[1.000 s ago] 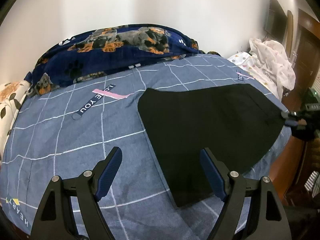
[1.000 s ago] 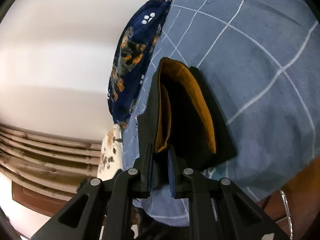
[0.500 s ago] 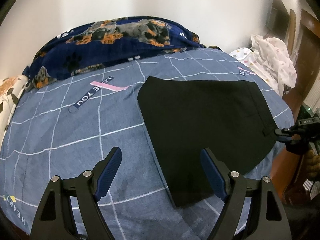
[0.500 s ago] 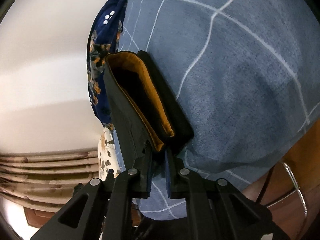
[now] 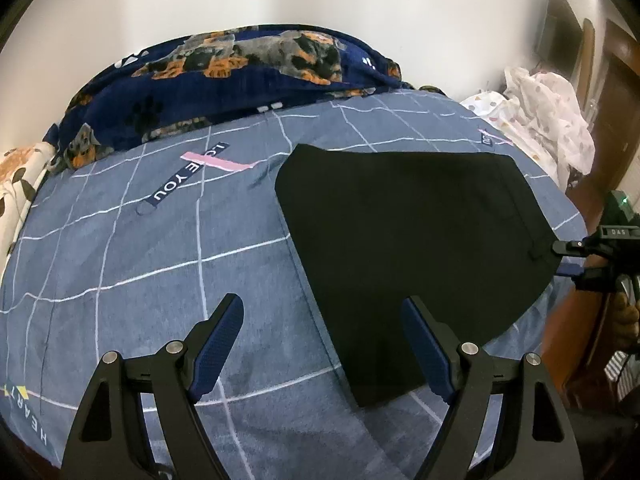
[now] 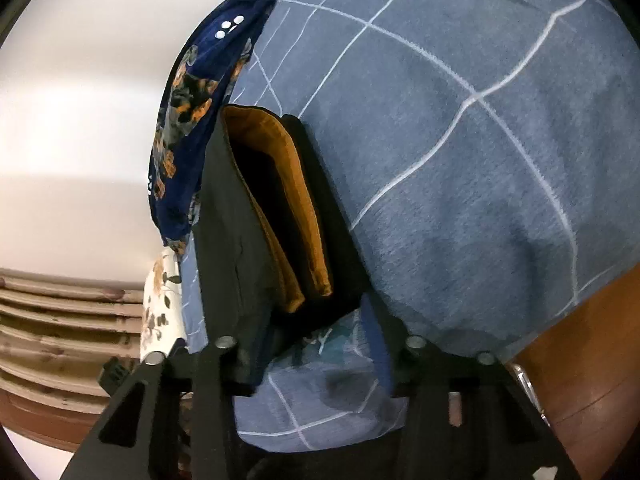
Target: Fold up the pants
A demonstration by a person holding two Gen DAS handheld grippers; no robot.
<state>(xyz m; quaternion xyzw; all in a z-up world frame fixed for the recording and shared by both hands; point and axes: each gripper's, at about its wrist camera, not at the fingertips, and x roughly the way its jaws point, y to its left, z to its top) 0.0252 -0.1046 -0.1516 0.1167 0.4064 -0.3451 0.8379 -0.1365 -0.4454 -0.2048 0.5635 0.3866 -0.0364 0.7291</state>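
Black pants lie flat on the blue checked bed cover, folded in a wide shape. My left gripper is open and empty, just above the cover at the pants' near corner. My right gripper shows at the pants' right edge in the left wrist view. In the right wrist view the right gripper is open, and the pants' waistband with its orange lining lies between the fingers, no longer pinched.
A navy dog-print blanket lies along the far side of the bed. White spotted bedding is piled at the far right. The bed's wooden edge and the floor are to the right. A flowered pillow is at the left.
My right gripper has opened and let go of the pants' waistband, which now rests on the bed. The pants settled flat. My left gripper has stayed open in place.
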